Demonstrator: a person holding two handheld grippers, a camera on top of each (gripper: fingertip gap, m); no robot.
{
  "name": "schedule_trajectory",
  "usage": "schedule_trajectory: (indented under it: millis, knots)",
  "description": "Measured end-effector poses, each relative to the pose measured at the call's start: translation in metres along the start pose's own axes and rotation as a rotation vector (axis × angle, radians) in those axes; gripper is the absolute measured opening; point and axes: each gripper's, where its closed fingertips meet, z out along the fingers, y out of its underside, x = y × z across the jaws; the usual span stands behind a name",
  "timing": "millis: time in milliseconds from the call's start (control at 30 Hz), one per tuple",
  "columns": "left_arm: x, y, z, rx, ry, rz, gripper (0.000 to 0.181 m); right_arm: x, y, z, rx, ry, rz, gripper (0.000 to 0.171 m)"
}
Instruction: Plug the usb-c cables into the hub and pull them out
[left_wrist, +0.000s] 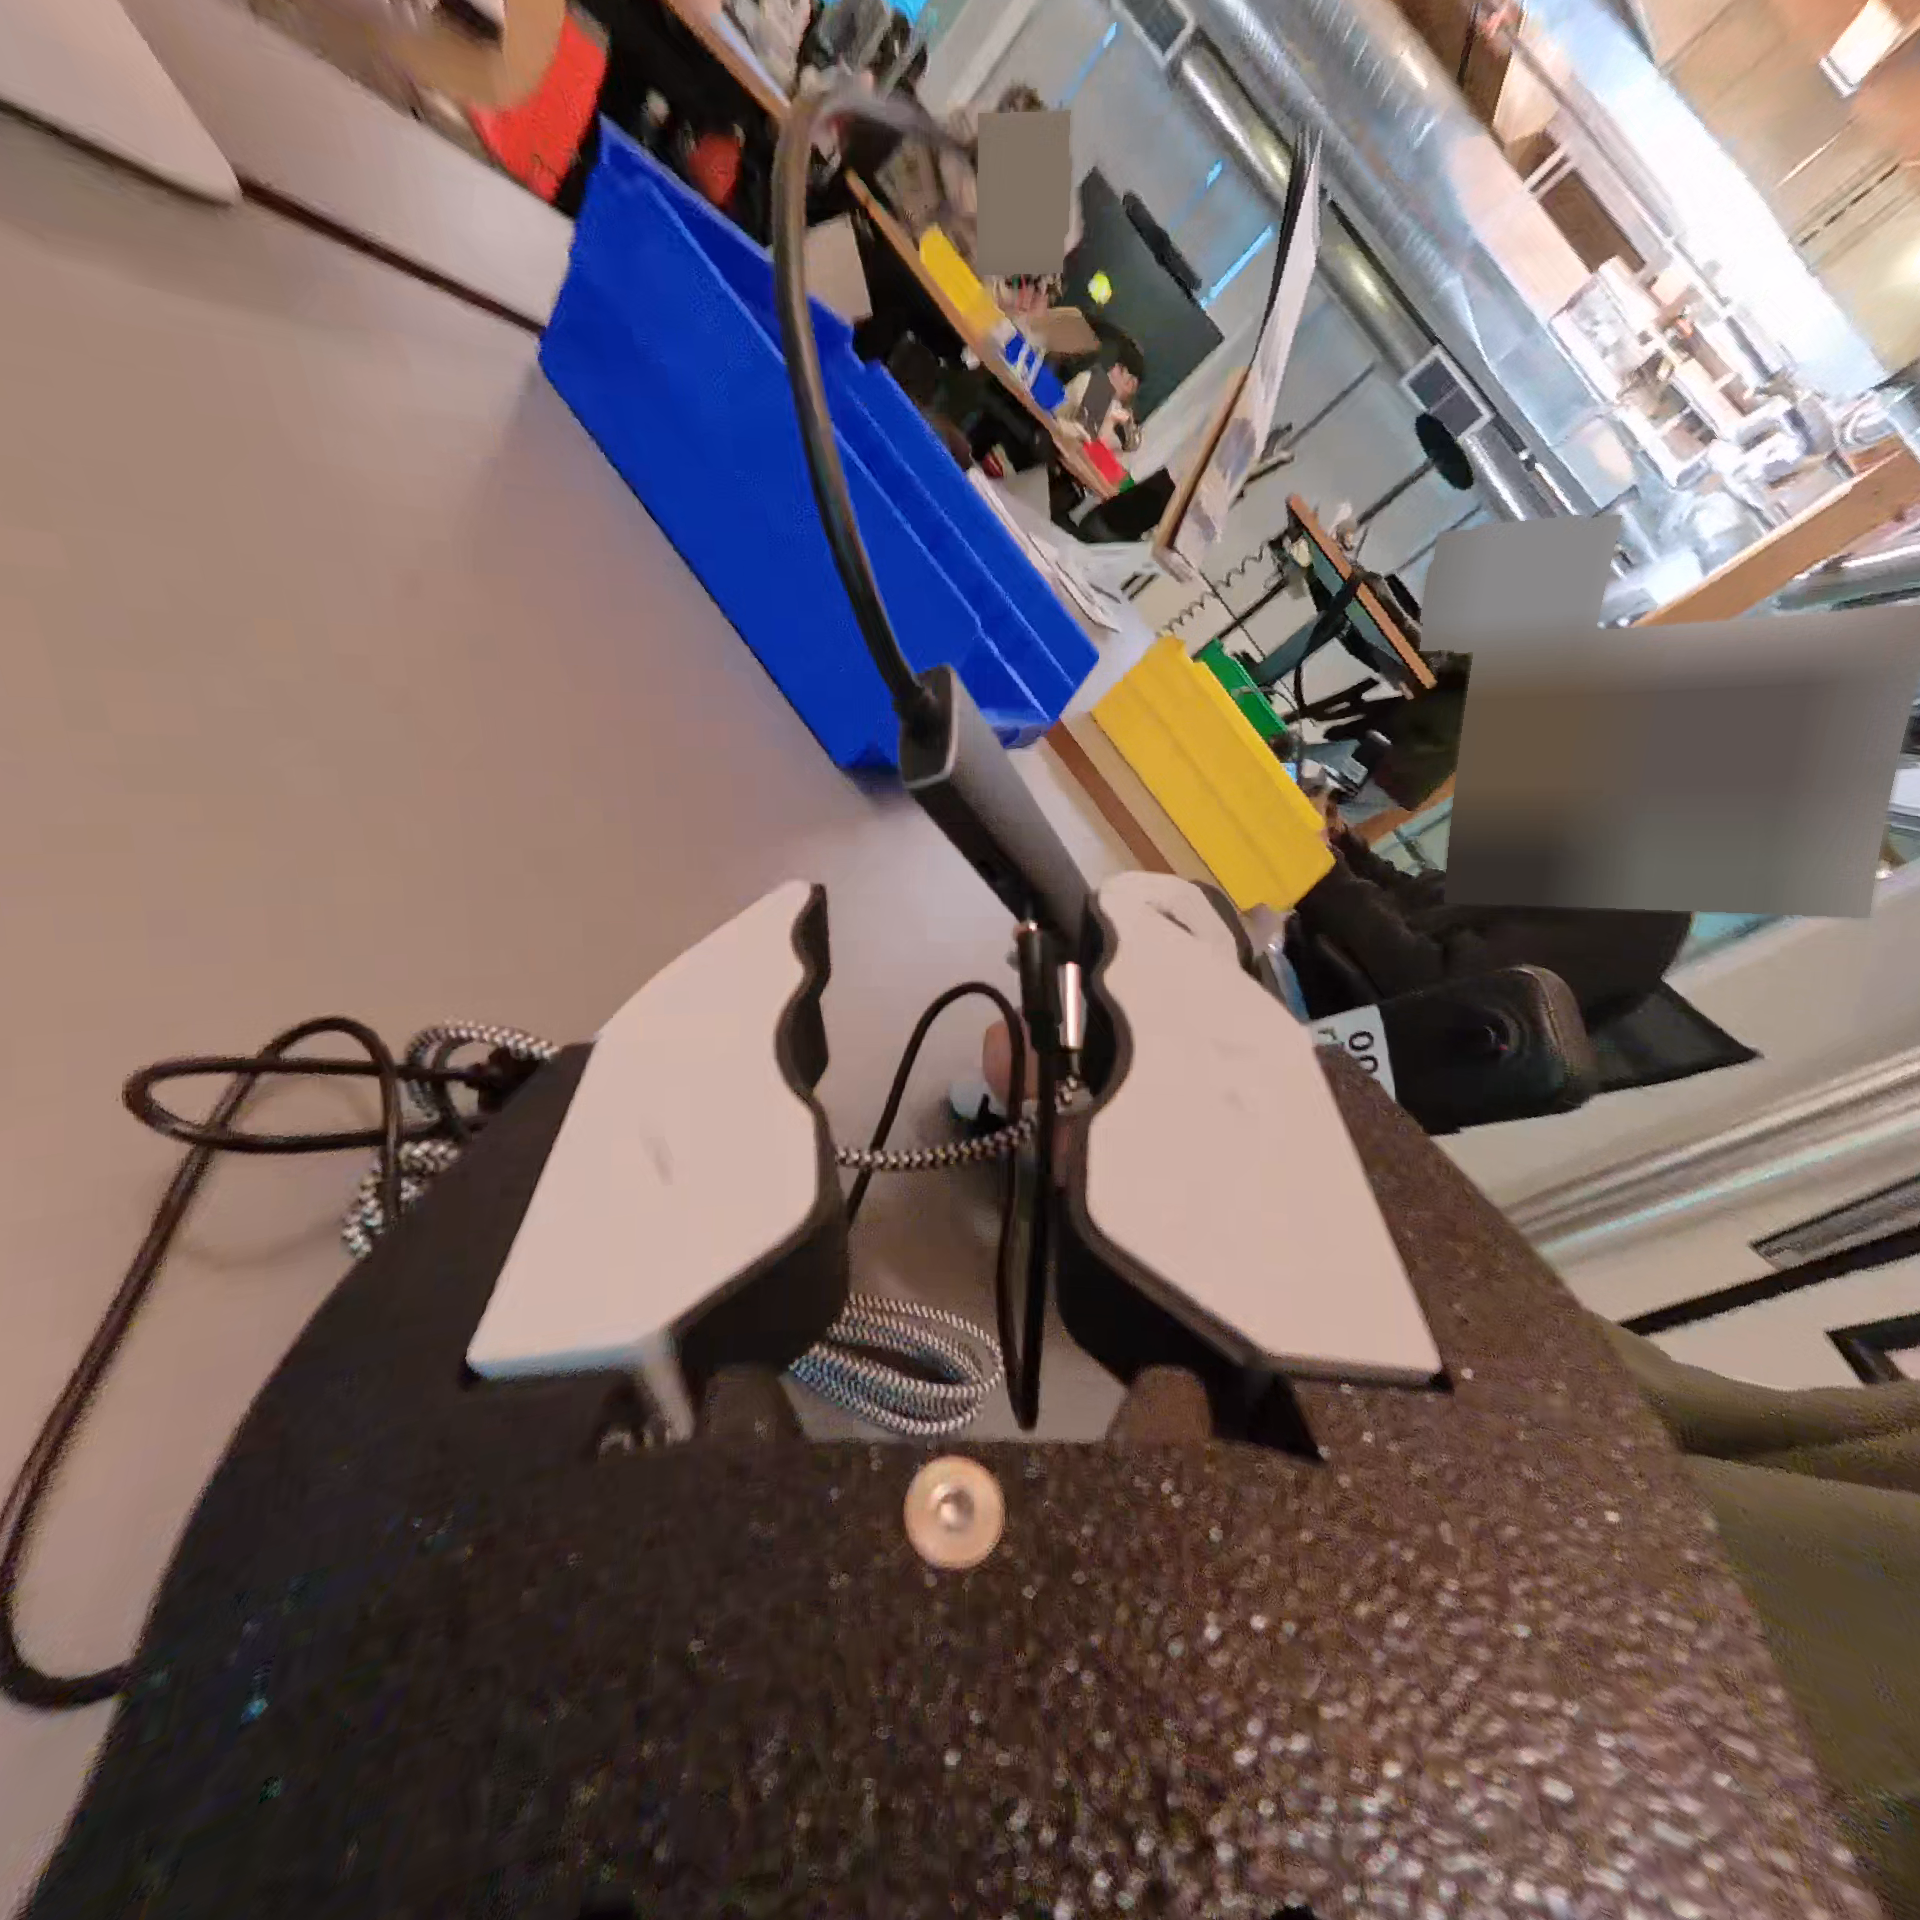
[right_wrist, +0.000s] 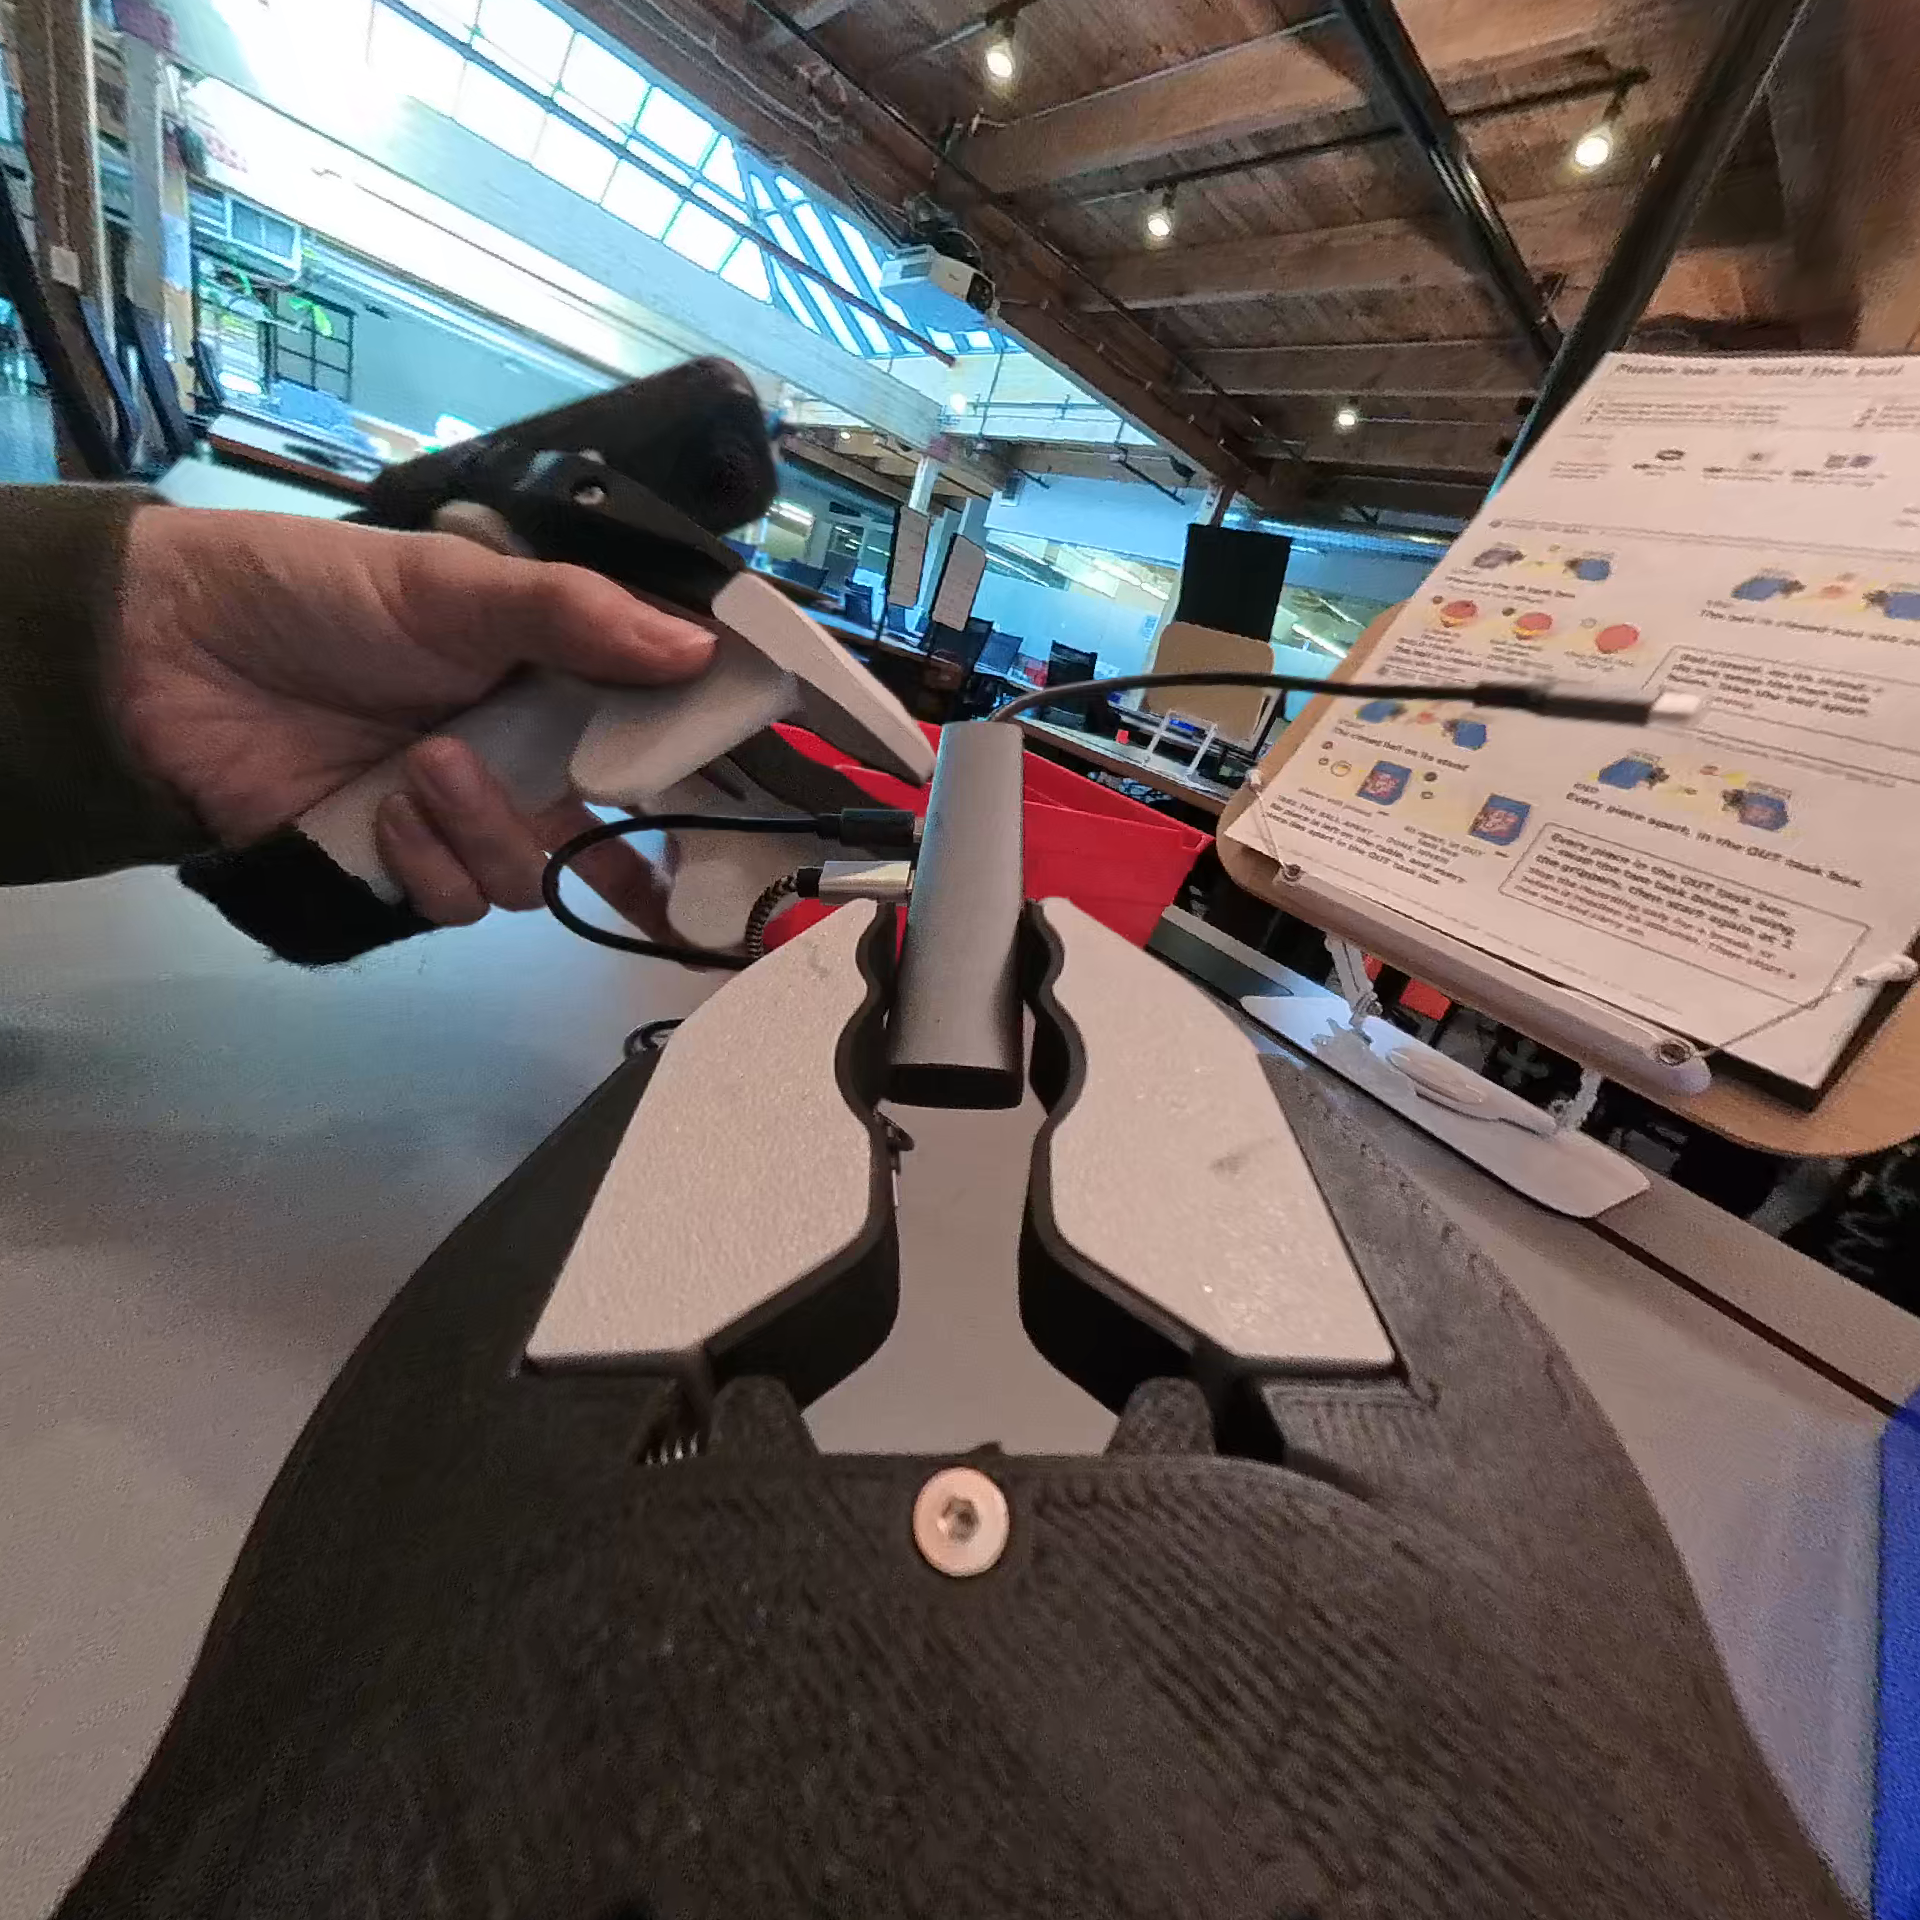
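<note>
My right gripper (right_wrist: 956, 935) is shut on the lower end of a grey hub (right_wrist: 961, 883) and holds it upright above the table. A black usb-c plug (right_wrist: 868, 828) and a silver plug on a braided cable (right_wrist: 862, 883) sit in the hub's left side. The hub's own black lead (right_wrist: 1299, 686) arcs right to a free plug. My left gripper (left_wrist: 971, 904) is open; the two plugs (left_wrist: 1049, 987) lie between its fingers, close to the right finger (left_wrist: 1226, 1122). In the right wrist view a hand holds it, upper finger (right_wrist: 821, 675) near the hub's top.
The cables trail down to loops (left_wrist: 260, 1091) and a braided coil (left_wrist: 894, 1361) on the grey table. Blue bins (left_wrist: 727, 447) and a yellow bin (left_wrist: 1205, 769) stand behind. A red bin (right_wrist: 1081, 852) and a clipboard stand with a printed sheet (right_wrist: 1621, 727) are at the right. The left gripper's tips are roughly 5 cm from the right gripper's.
</note>
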Motion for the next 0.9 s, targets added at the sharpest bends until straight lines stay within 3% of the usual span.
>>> schedule_trajectory:
  millis: [100, 167, 300, 433, 900]
  knots:
    - [0.008, -0.001, 0.003, 0.045, 0.105, -0.098, 0.016, -0.009, 0.000, 0.002, -0.005, -0.039, -0.025, 0.023]
    - [0.014, -0.005, 0.004, 0.083, 0.175, -0.176, 0.011, -0.008, 0.001, 0.002, -0.008, -0.030, -0.022, 0.023]
    - [0.015, -0.006, 0.004, 0.113, 0.252, -0.351, 0.009, -0.005, -0.001, 0.003, 0.002, 0.004, -0.034, 0.024]
    - [0.018, -0.004, 0.010, 0.139, 0.308, -0.462, 0.009, -0.004, -0.001, 0.004, 0.008, 0.026, -0.049, 0.035]
    - [0.016, -0.004, 0.009, 0.132, 0.287, -0.480, 0.009, -0.001, -0.004, 0.004, 0.017, 0.010, 0.063, 0.027]
